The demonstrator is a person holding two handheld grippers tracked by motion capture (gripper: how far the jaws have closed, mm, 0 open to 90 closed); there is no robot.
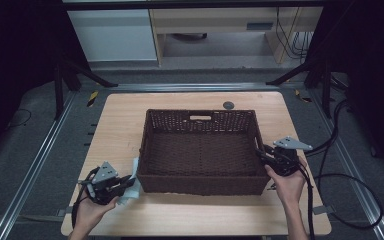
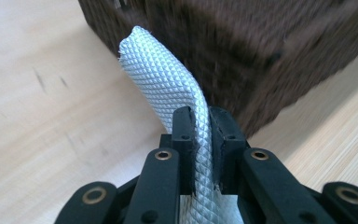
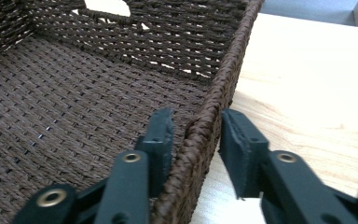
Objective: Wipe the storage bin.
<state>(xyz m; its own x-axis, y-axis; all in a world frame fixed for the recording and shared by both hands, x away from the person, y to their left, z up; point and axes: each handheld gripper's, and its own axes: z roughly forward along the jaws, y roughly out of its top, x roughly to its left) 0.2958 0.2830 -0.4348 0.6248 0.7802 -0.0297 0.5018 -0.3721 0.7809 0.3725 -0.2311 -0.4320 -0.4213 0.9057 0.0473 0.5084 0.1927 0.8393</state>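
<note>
A dark brown woven basket [image 1: 200,184] stands in the middle of the wooden table [image 1: 120,120], with nothing in it. My left gripper [image 1: 130,181] is at the basket's near left corner, shut on a white diamond-textured cloth [image 1: 132,194]. In the left gripper view the cloth [image 2: 163,65] rises folded from between the jaws of that gripper [image 2: 201,116], next to the basket [image 2: 242,42]. My right gripper [image 1: 261,152] is at the basket's right wall. In the right gripper view its jaws [image 3: 196,123] straddle the wall's rim [image 3: 214,93], one inside, one outside, with a gap on the outer side.
A small grey round disc [image 1: 228,105] lies on the table behind the basket. Bare table top [image 3: 307,79] runs to the right of the basket. Cables trail off the table's right side [image 1: 340,175]. Metal rails and stands flank the table.
</note>
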